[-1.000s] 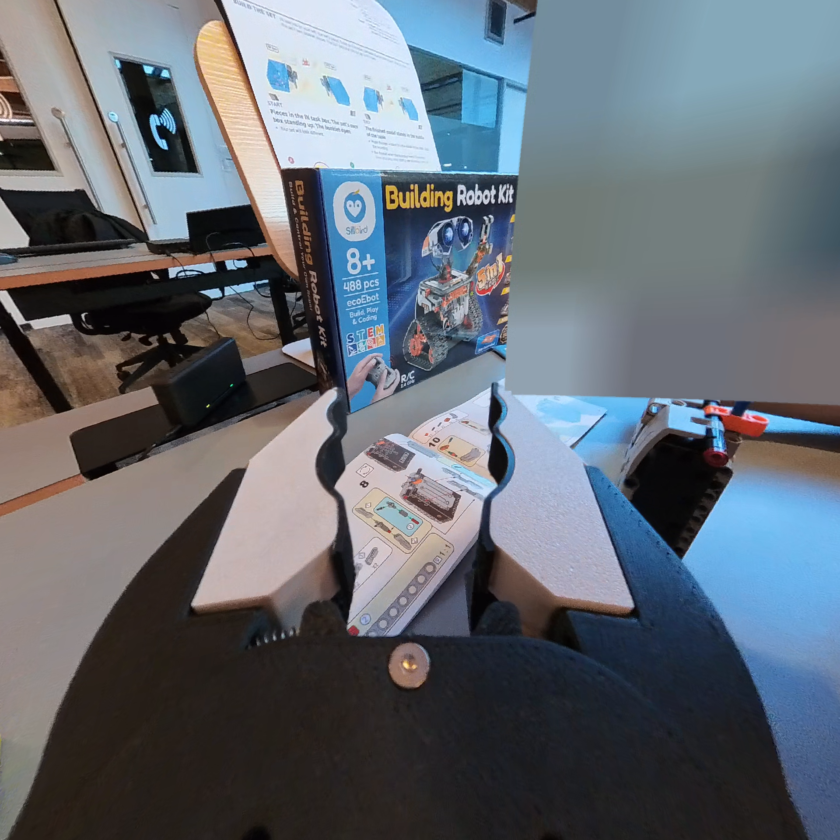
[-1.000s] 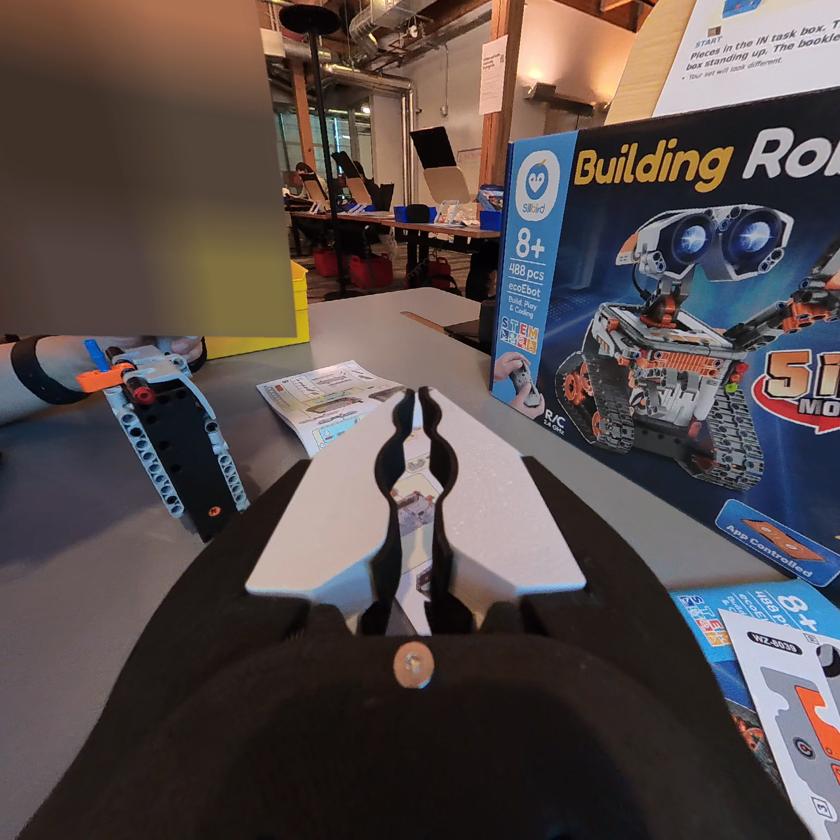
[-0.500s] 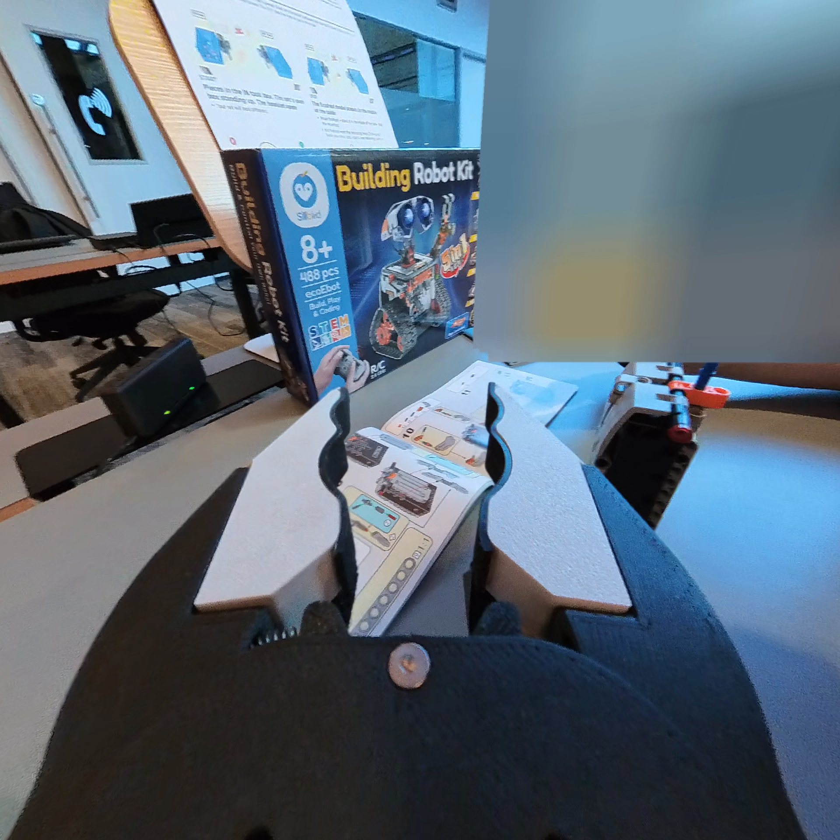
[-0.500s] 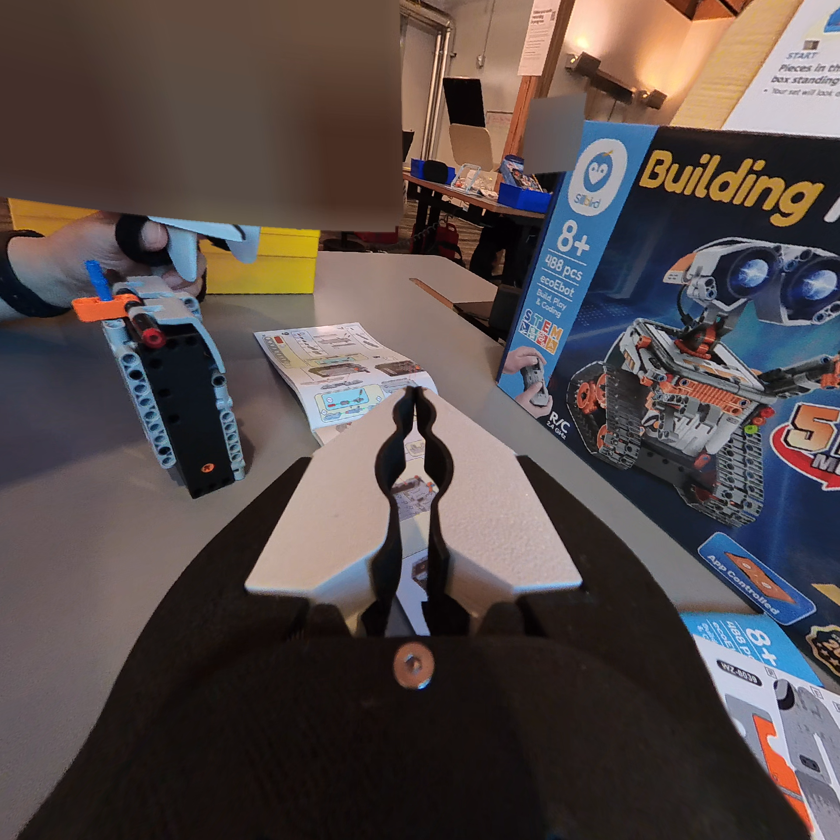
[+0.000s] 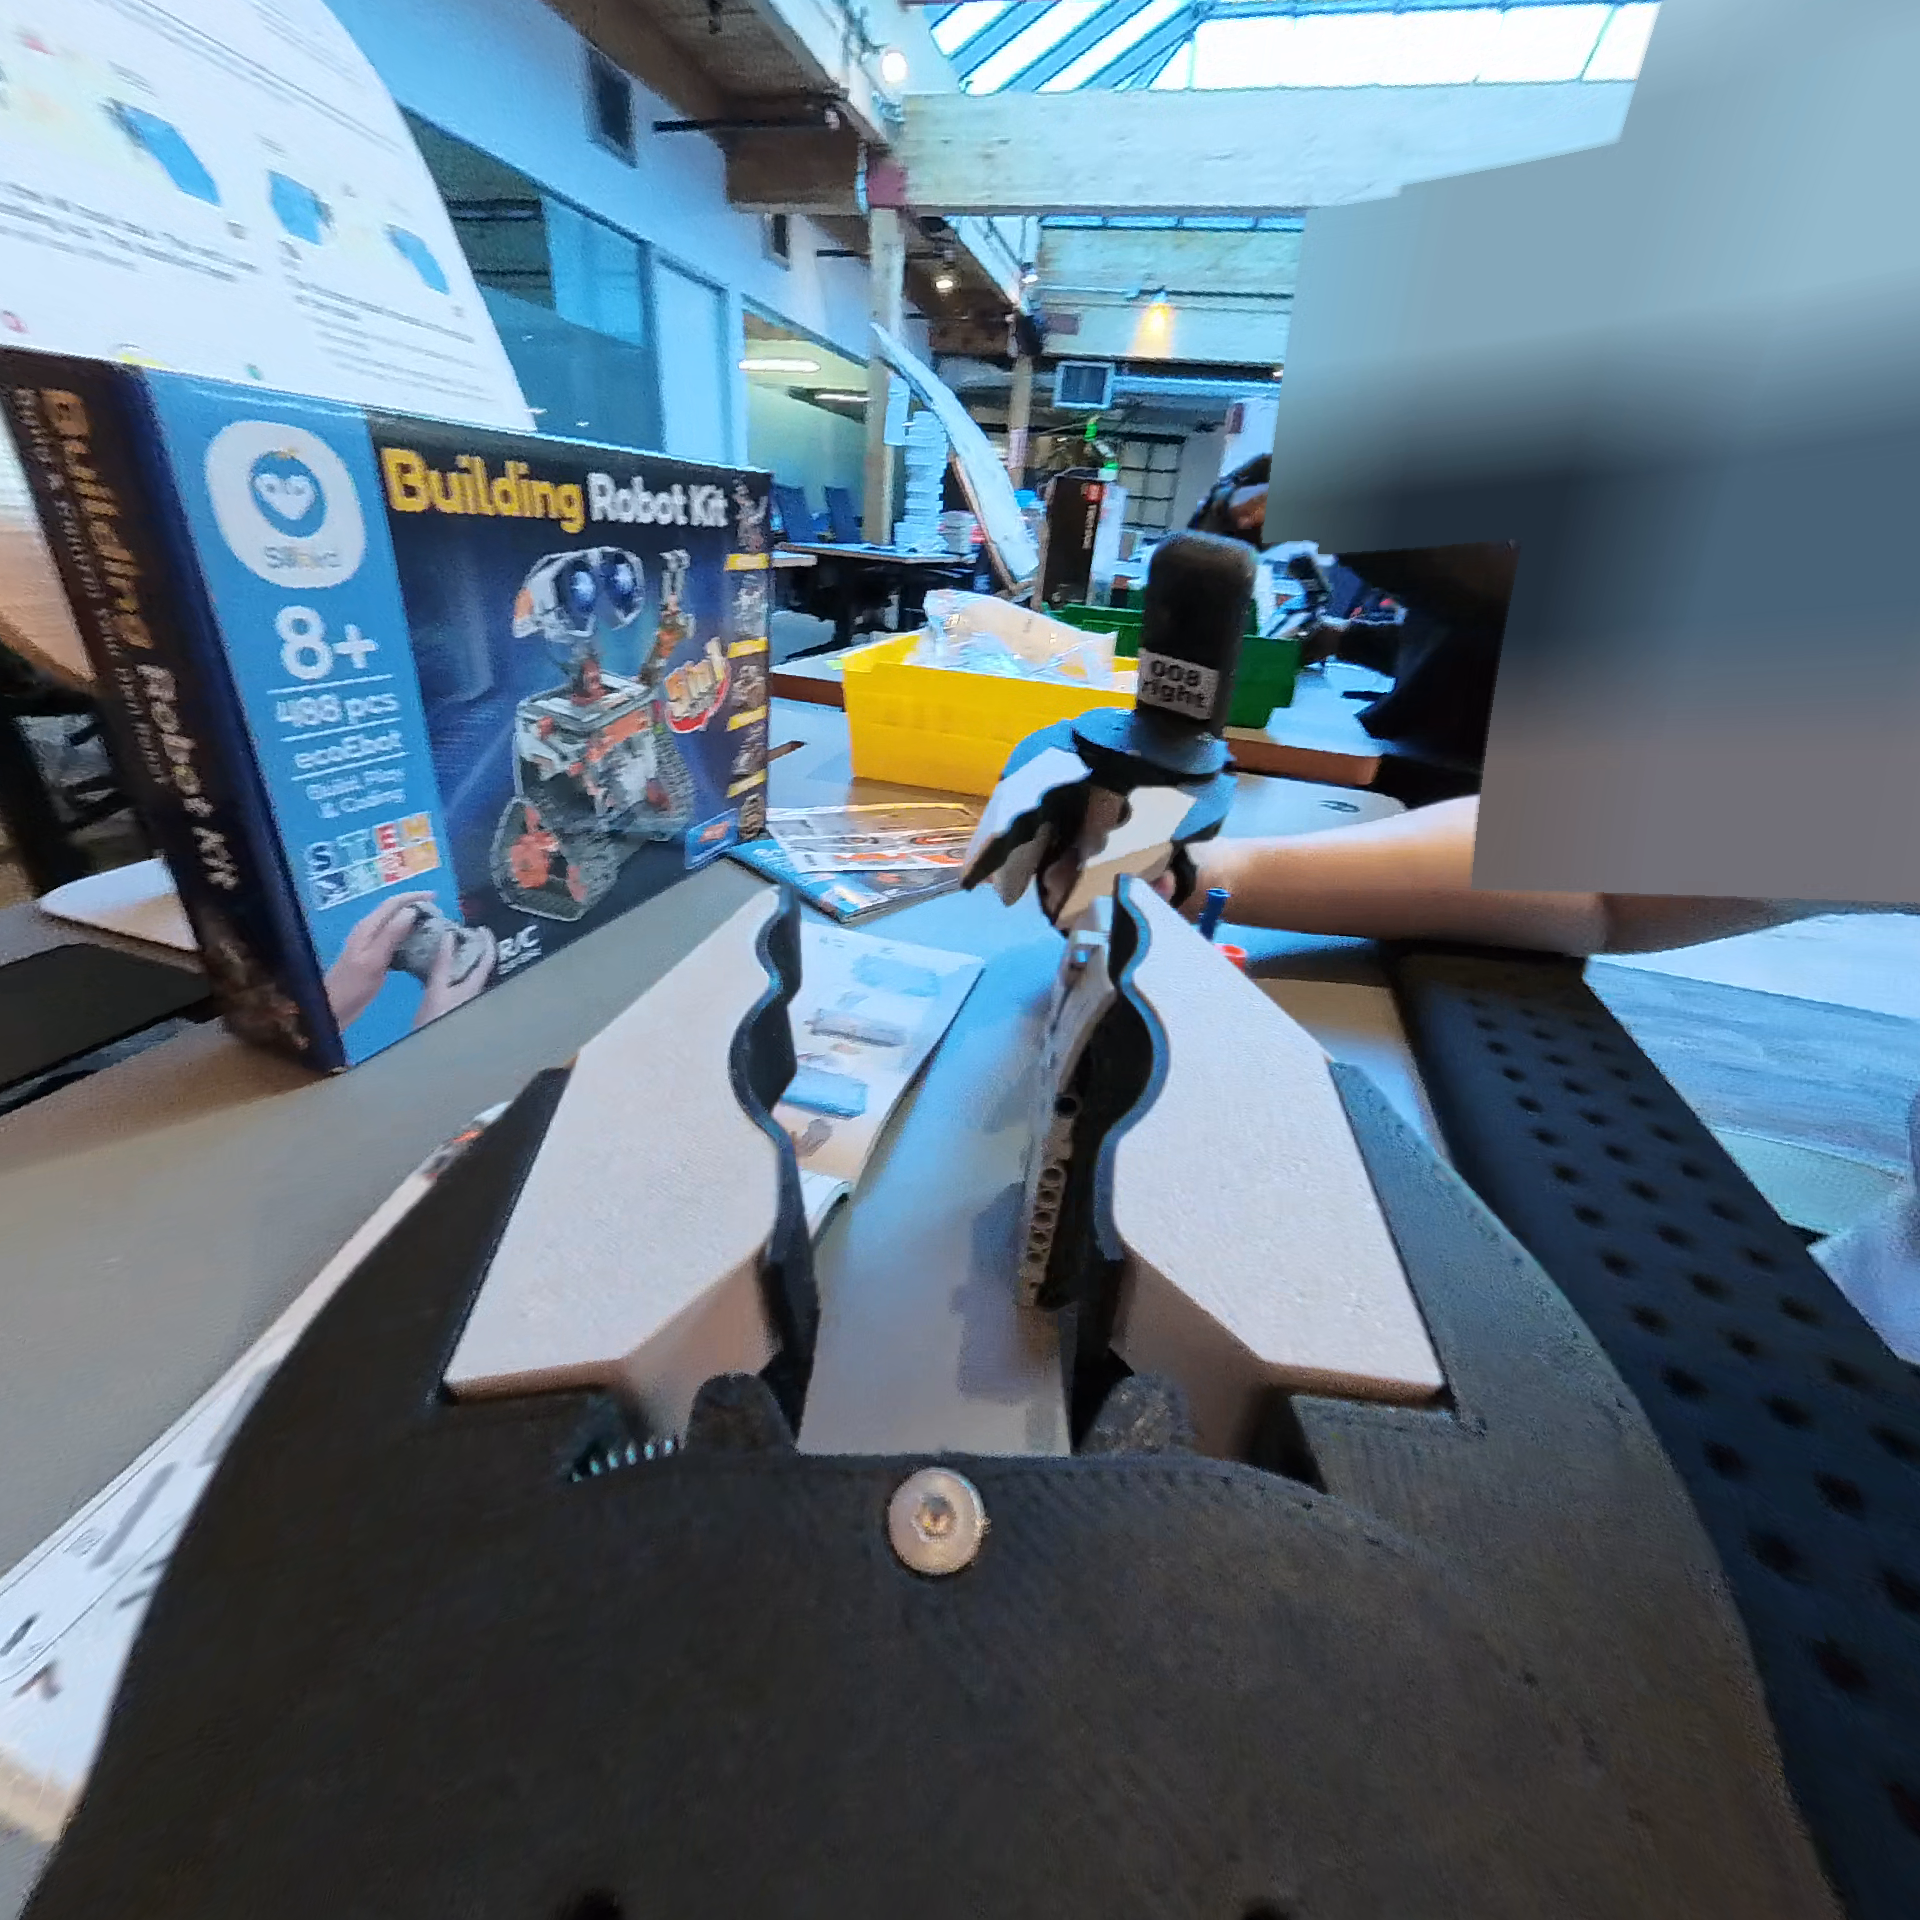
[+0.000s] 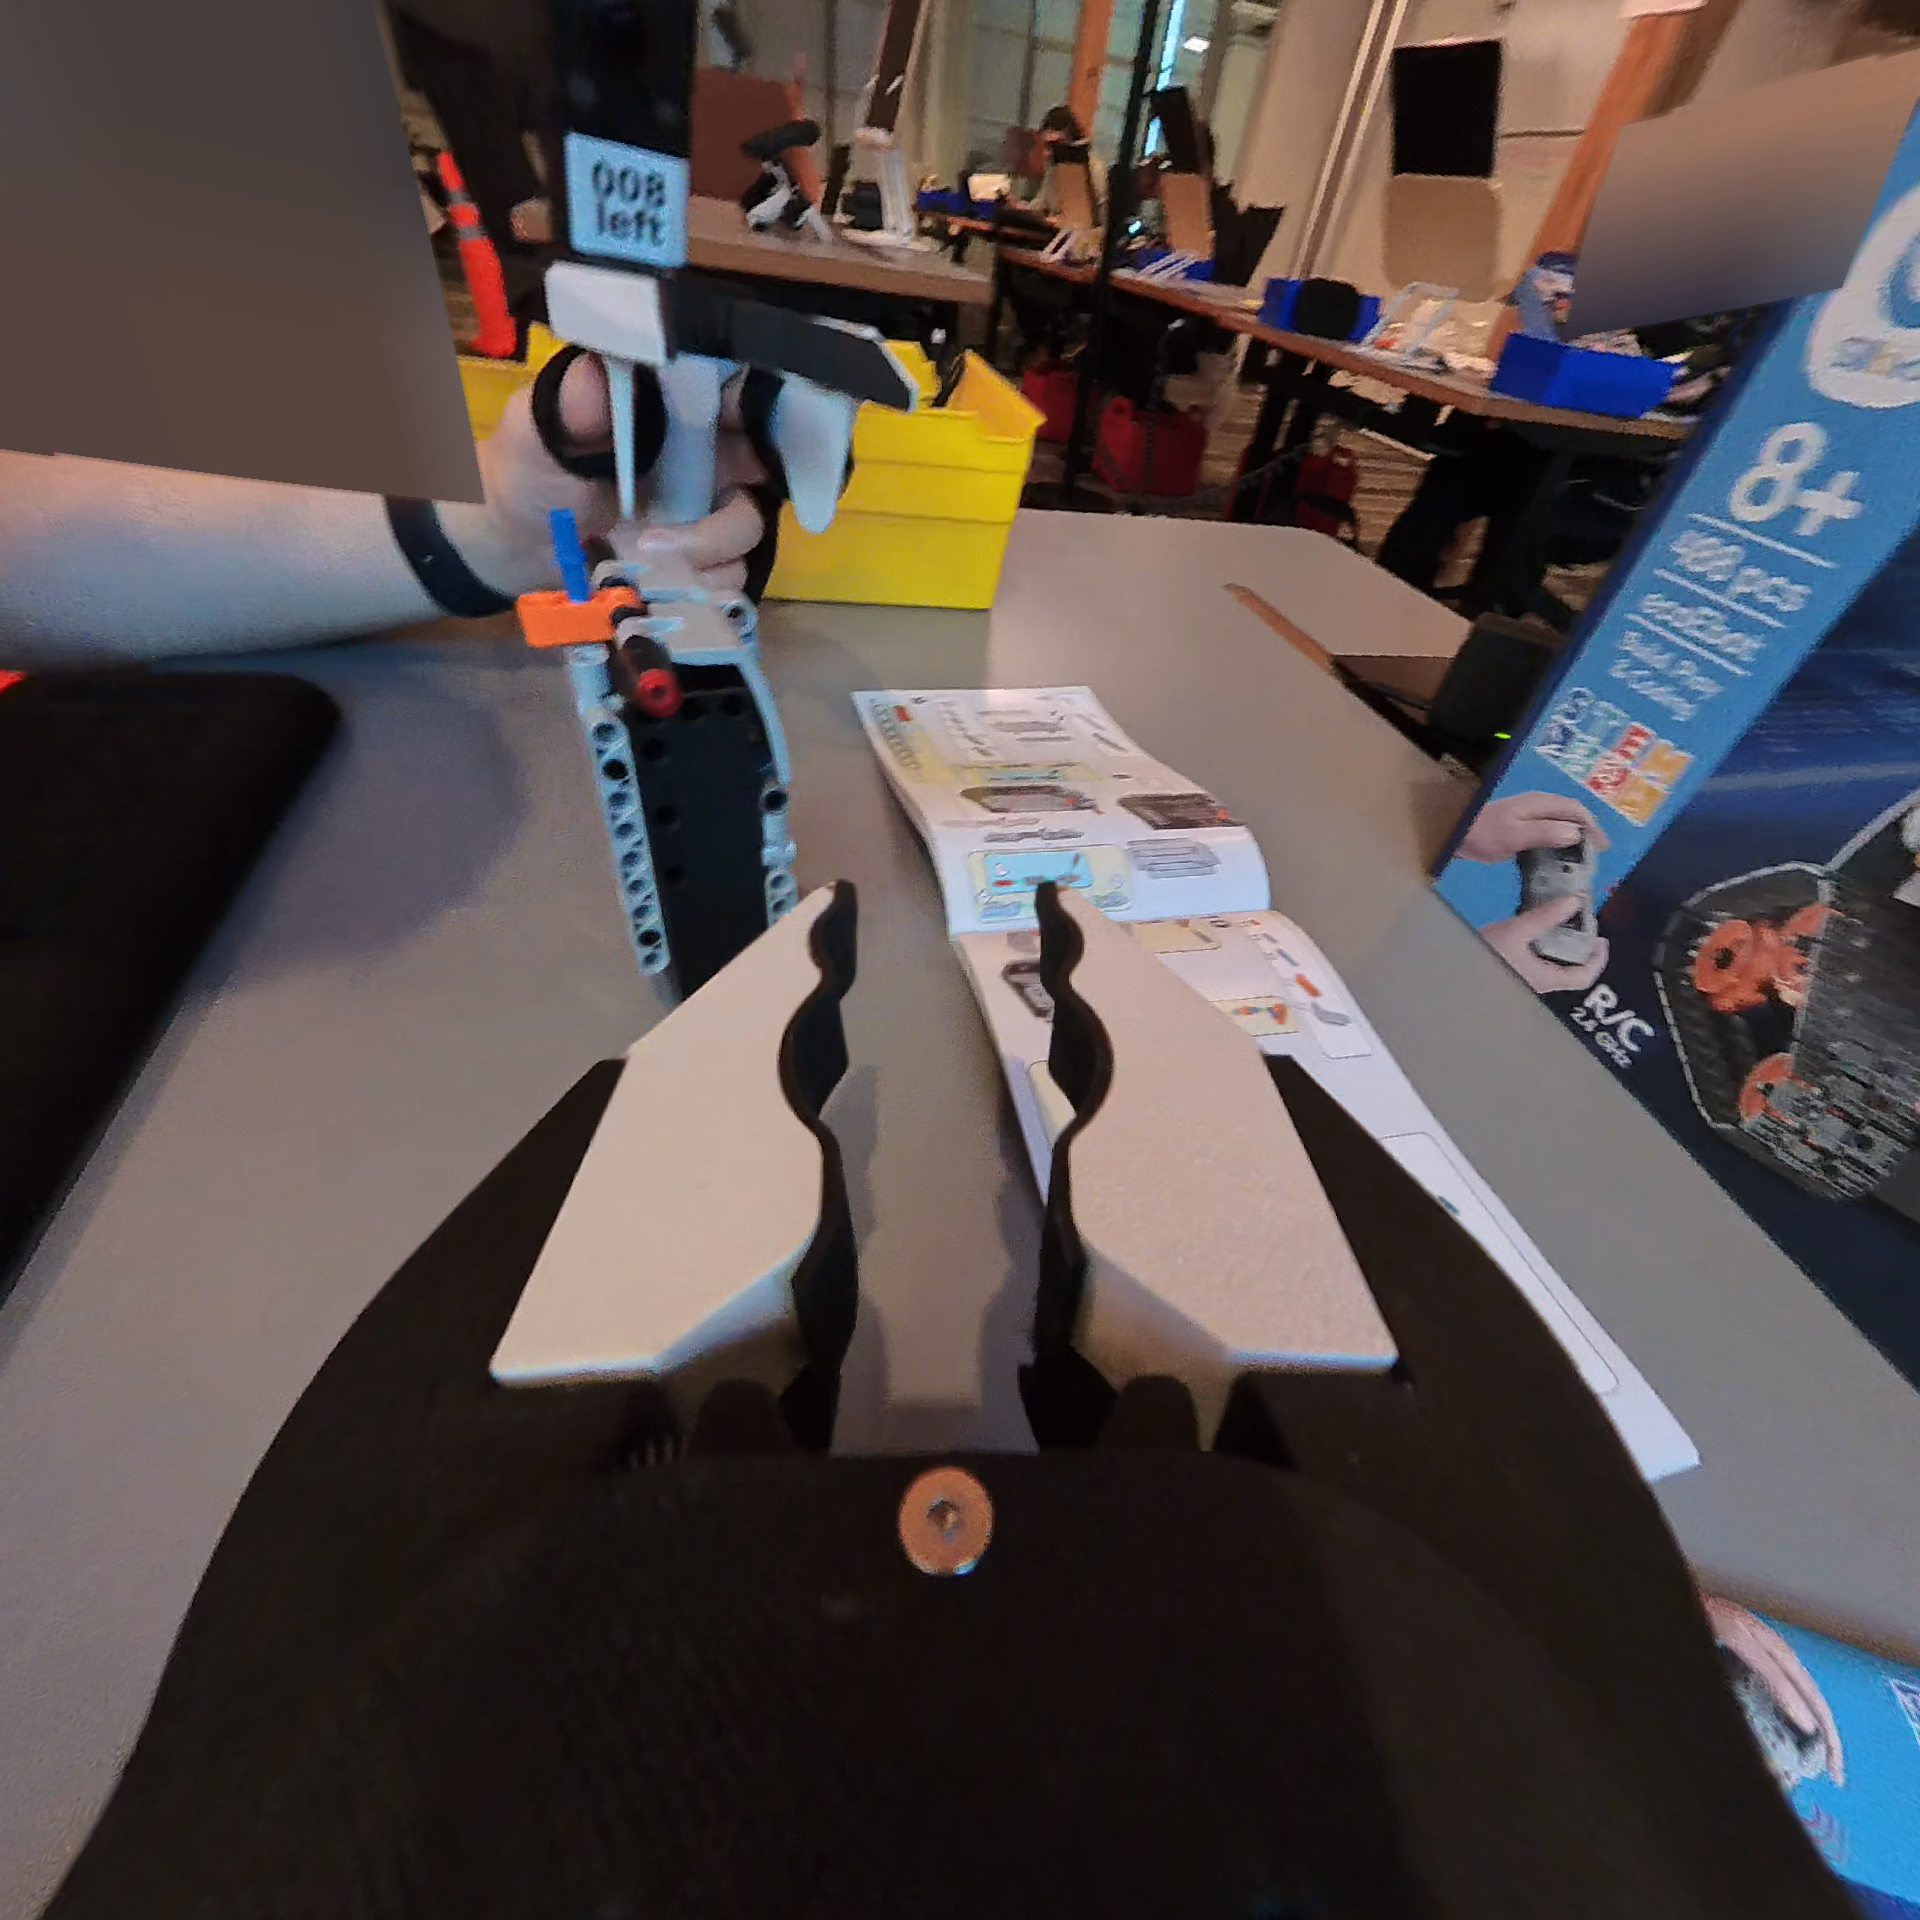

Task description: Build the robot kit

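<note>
Now the right gripper (image 6: 945, 904) has its fingers spread apart with nothing between them. Half a second ago they were almost shut. Through the gap shows bare grey table (image 6: 312, 1039). The tip of the finger on the right of the frame lies over the edge of the open booklet (image 6: 1101, 831). Just beyond the other fingertip, left of centre, stands the toy brick assembly (image 6: 696, 810), a black block framed by grey holed beams with an orange piece on top.

The left gripper (image 5: 945, 914) is also wide open and has swung round. Where the booklet (image 5: 873, 1018) filled its gap before, the brick assembly (image 5: 1049, 1174) now lies close against the inner face of the finger on the right of the frame. Whether they touch is not clear.

Farther out, the kit box (image 5: 468, 707) stands upright at the left of that view, and a yellow bin (image 5: 935, 717) sits behind at centre. The right gripper (image 5: 1081, 831) appears just past the assembly.
</note>
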{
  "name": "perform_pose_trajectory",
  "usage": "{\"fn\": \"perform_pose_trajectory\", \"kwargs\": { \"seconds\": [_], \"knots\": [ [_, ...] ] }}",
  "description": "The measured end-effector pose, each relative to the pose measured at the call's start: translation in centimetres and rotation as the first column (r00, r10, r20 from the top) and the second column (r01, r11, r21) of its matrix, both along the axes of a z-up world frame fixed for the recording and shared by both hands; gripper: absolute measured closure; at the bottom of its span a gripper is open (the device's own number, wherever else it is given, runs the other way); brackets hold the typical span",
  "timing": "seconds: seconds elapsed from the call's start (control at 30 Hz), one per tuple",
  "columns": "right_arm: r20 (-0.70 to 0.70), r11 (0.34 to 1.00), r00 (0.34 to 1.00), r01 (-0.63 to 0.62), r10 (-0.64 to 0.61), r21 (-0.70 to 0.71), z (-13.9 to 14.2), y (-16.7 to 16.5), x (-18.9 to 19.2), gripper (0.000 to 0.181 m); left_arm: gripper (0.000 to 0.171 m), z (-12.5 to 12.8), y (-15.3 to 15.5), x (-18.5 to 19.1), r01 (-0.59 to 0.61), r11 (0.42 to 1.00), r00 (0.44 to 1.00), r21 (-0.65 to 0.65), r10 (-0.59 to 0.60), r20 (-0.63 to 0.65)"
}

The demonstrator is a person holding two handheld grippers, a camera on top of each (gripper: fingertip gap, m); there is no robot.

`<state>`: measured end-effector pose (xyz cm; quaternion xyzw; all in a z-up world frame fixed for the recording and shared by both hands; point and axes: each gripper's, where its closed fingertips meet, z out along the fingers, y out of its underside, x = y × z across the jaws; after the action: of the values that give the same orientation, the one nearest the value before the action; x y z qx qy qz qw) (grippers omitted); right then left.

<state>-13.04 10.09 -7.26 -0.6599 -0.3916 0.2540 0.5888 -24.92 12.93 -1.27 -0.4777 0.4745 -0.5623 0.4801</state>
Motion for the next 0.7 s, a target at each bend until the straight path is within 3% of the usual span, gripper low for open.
{"fn": "perform_pose_trajectory", "kwargs": {
  "seconds": [0.13, 0.27, 0.4, 0.53, 0.7],
  "knots": [
    [0.072, 1.0, 0.997, -0.013, 0.013, -0.007, -0.9, -0.4, -0.6, 0.133, 0.115, -0.4, -1.3, 0.6, 0.038, 0.998, 0.999, 0.043, -0.038, -0.005],
    [0.124, 0.997, 0.99, 0.07, -0.072, 0.028, -0.6, 0.9, 0.3, 0.124, 0.115, -1.2, -1.2, 1.0, 0.057, 0.998, 0.998, 0.019, -0.057, -0.016],
    [0.109, 0.991, 0.986, 0.118, -0.123, 0.056, 0.9, 2.1, 1.3, 0.132, 0.115, -1.7, -0.8, 0.6, 0.06, 0.998, 0.998, 0.021, -0.059, -0.036],
    [0.039, 0.984, 0.986, 0.159, -0.163, 0.076, 2.5, 3.1, 2.2, 0.136, 0.114, -0.3, -0.6, 0.0, 0.037, 0.999, 0.999, 0.028, -0.038, 0.025],
    [0.055, 0.976, 0.975, 0.21, -0.214, 0.065, 2.3, 3.9, 2.9, 0.133, 0.114, -0.8, -1.1, 0.3, 0.01, 0.992, 1.0, 0.126, -0.009, -0.013]
  ]
}}
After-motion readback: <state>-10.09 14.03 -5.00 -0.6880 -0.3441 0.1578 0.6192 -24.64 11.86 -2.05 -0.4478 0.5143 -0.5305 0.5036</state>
